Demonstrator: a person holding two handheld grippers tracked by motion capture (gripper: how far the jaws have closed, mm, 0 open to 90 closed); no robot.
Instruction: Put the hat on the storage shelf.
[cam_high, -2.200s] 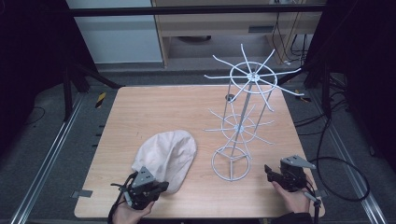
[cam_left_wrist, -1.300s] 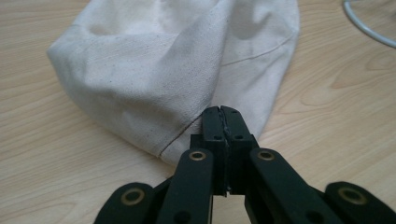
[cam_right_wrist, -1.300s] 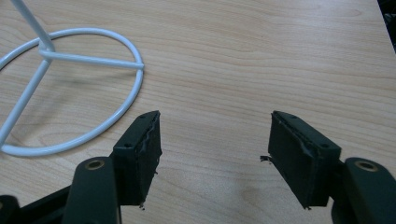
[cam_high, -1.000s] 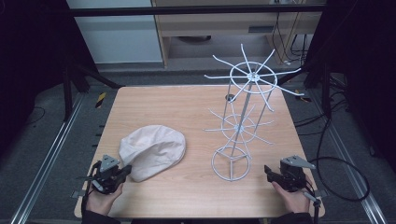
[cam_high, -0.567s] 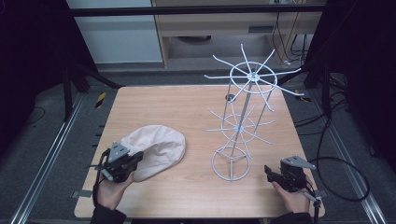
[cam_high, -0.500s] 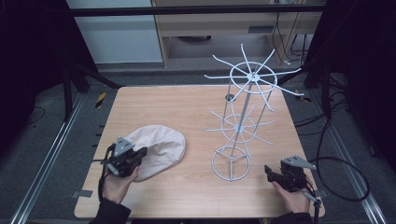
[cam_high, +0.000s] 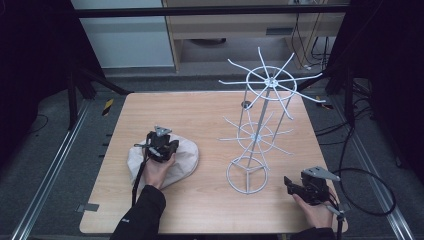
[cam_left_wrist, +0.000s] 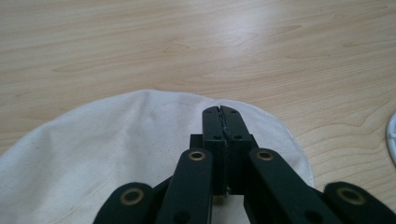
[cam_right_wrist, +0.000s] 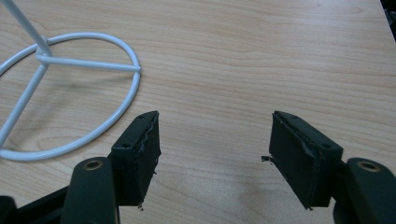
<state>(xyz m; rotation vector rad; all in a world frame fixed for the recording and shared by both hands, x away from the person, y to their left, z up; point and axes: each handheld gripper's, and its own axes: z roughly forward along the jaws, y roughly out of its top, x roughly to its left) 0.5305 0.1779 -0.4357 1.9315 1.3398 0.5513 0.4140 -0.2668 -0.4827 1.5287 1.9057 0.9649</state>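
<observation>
Between left gripper (cam_left_wrist: 221, 112) jaws: no gap, pads pressed together; whether thin fold of cloth is pinched there, hard to tell. Cream cloth hat (cam_left_wrist: 116, 140) lies directly beneath and around jaw tips, spread flat on wooden table (cam_left_wrist: 280, 56). From high view, left gripper (cam_high: 161, 145) sits on top of hat (cam_high: 186, 157), left-front part of table (cam_high: 200, 115). Right gripper (cam_right_wrist: 212, 140) jaws wide apart, nothing between, bare wood below. Just beside them, round base of white wire rack (cam_right_wrist: 70, 70). Rack (cam_high: 257, 135) stands upright right of centre, well apart from hat; right gripper (cam_high: 300, 187) near its base, front-right corner.
</observation>
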